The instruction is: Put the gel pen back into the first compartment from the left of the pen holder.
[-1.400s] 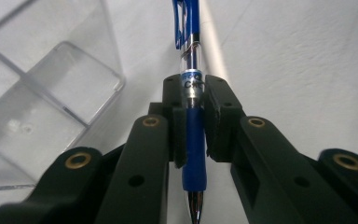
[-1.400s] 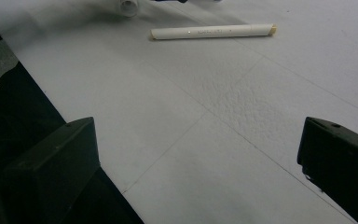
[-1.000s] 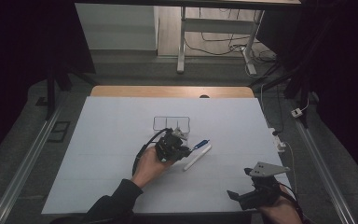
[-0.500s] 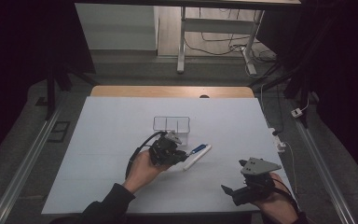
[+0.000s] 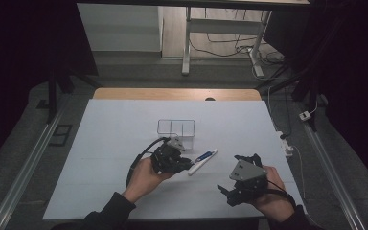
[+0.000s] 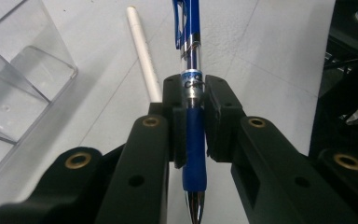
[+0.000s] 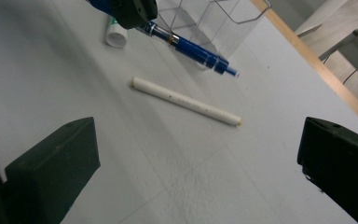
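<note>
Since the earlier frames, the right gripper [image 5: 235, 187] has been carried up the table [image 5: 100, 143] toward the middle, and the left gripper [image 5: 184, 165] has been drawn slightly nearer the person. The right gripper's jaws are spread wide with nothing between them, above a white stick [image 7: 186, 101]. A blue pen [image 6: 193, 93] is pinched in the left gripper's jaws, just above the table. Beyond it, a clear divided box [image 5: 176, 128] is seen.

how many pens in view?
2. Blue pen clamped in the left hand-held gripper; white pen lying on the table beside it. None visible in the clear box.
</note>
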`<action>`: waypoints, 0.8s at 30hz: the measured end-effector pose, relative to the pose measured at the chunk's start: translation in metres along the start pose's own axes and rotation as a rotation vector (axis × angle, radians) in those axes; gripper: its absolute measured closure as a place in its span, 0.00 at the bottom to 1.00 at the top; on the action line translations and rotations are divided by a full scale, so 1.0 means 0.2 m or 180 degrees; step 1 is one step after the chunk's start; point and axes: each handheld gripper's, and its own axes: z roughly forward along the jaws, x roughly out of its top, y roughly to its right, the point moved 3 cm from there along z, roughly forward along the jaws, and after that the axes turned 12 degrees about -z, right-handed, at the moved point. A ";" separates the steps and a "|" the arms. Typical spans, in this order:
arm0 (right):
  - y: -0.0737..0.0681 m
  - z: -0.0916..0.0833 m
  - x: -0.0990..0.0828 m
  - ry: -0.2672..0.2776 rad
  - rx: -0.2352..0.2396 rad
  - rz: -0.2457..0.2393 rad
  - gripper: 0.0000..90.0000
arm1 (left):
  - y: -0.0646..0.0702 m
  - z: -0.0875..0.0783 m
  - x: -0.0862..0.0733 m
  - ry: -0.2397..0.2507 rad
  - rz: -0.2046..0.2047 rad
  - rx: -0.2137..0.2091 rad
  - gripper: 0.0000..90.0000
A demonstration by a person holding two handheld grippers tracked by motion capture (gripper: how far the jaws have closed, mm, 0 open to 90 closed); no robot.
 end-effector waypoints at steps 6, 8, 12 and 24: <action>-0.02 0.07 0.05 -0.0071 -0.0105 -0.0407 0.00 | 0.02 -0.01 -0.01 -0.0006 0.0018 -0.0016 0.87; -0.03 0.09 0.07 -0.0114 -0.0152 -0.0504 0.00 | 0.03 -0.01 -0.01 -0.0018 0.0025 -0.0023 0.87; -0.06 0.13 0.09 -0.0218 -0.0232 -0.0805 0.00 | 0.05 -0.01 0.00 -0.0028 0.0038 -0.0043 0.87; -0.09 0.23 0.14 -0.0184 -0.0454 -0.1487 0.23 | 0.08 -0.02 0.01 -0.0048 0.0089 -0.0084 0.87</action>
